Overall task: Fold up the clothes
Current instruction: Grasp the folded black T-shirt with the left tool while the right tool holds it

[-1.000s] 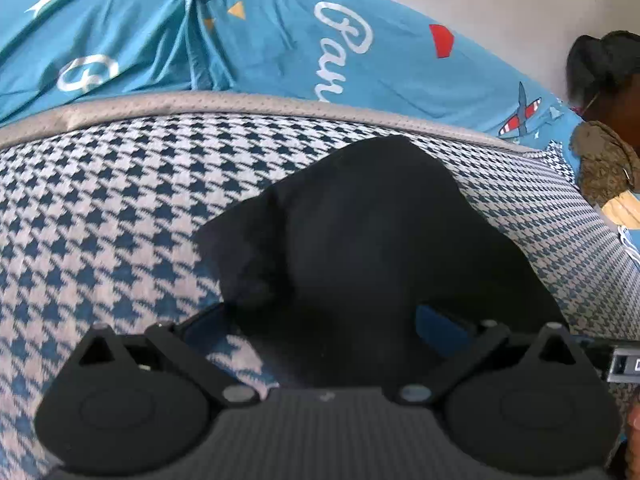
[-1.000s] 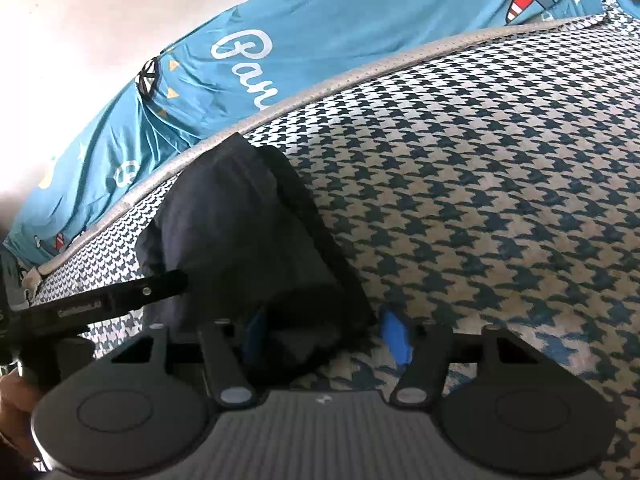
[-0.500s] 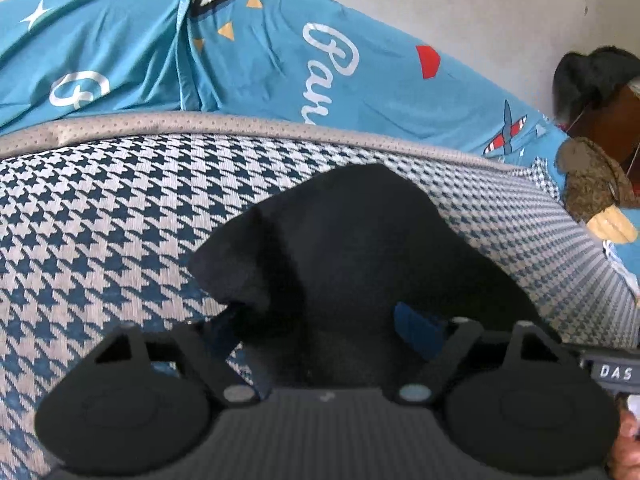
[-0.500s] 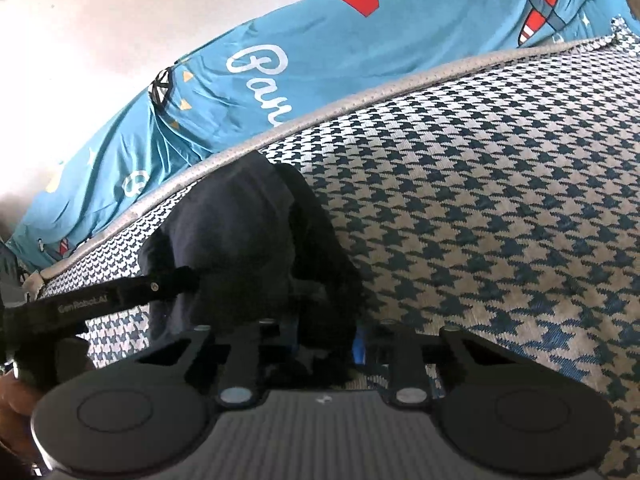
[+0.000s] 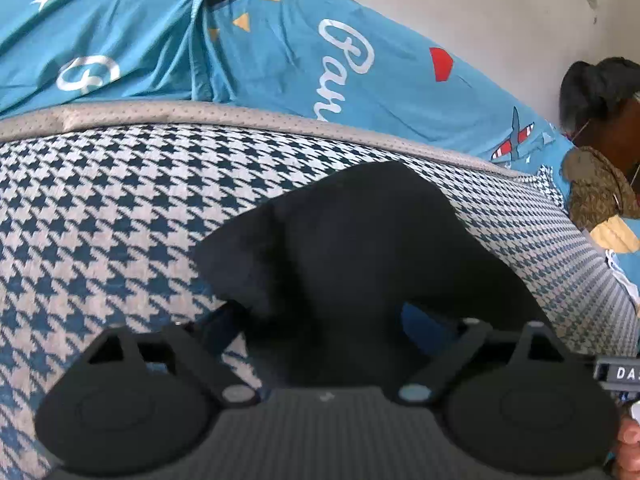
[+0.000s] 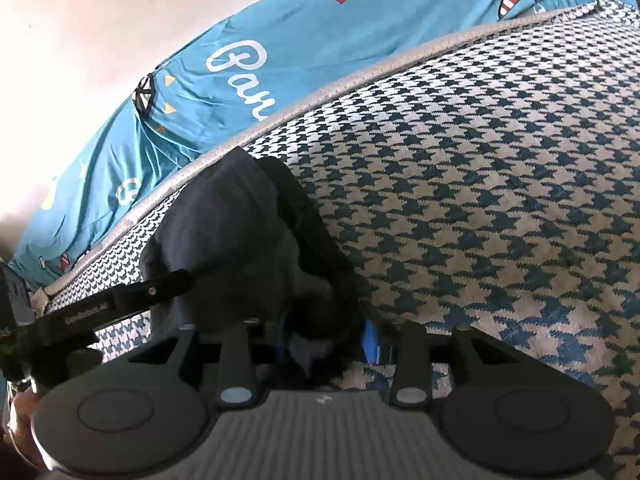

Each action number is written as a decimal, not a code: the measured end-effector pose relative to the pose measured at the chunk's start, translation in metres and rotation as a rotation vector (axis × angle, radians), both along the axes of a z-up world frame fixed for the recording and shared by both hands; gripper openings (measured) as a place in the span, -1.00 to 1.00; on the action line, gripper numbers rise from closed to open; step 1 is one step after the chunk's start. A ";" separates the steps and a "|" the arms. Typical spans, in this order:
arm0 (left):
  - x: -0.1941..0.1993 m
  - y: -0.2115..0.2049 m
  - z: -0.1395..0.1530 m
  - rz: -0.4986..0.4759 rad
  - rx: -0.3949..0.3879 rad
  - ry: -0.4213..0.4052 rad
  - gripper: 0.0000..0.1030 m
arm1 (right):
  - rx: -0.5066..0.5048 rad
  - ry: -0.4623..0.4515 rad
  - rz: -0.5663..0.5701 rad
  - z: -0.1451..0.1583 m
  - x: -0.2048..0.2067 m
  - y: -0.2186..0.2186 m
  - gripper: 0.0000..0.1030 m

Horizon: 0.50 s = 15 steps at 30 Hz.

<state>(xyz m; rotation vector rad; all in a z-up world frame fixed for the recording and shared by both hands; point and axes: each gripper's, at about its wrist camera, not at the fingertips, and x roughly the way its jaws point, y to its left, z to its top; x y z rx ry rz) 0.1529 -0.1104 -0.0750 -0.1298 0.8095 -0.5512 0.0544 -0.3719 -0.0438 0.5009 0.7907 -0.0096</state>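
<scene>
The left claw (image 5: 320, 316) has its jaws spread wide and opening, the black garment (image 5: 360, 248) bunched between them, its pads not clearly pressing the cloth. The right claw (image 6: 326, 340) is narrower, its jaws also opening, with a thick fold of the same garment between the blue pads (image 6: 370, 346); the cloth fills the gap and touches both. There are two claws and one garment. The garment is dark, nearly black, matte and crumpled into a thick folded lump with a rounded roll along its right edge. It lies on a houndstooth mattress (image 6: 500, 168), straight ahead of both claws. Beyond the mattress's grey edge hangs one blue printed sheet (image 5: 280, 52). A second person (image 5: 600, 128) sits far right of the left claw
</scene>
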 end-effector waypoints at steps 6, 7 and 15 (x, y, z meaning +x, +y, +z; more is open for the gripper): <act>-0.003 -0.005 0.005 -0.019 -0.024 -0.022 0.29 | -0.013 -0.016 -0.006 -0.003 0.006 0.005 -0.42; -0.006 -0.006 0.008 -0.020 -0.019 -0.035 0.17 | -0.017 -0.021 -0.008 -0.002 0.006 0.006 -0.50; -0.021 -0.006 0.030 0.035 0.014 -0.075 -0.35 | -0.073 -0.089 0.005 0.012 0.001 0.011 -0.61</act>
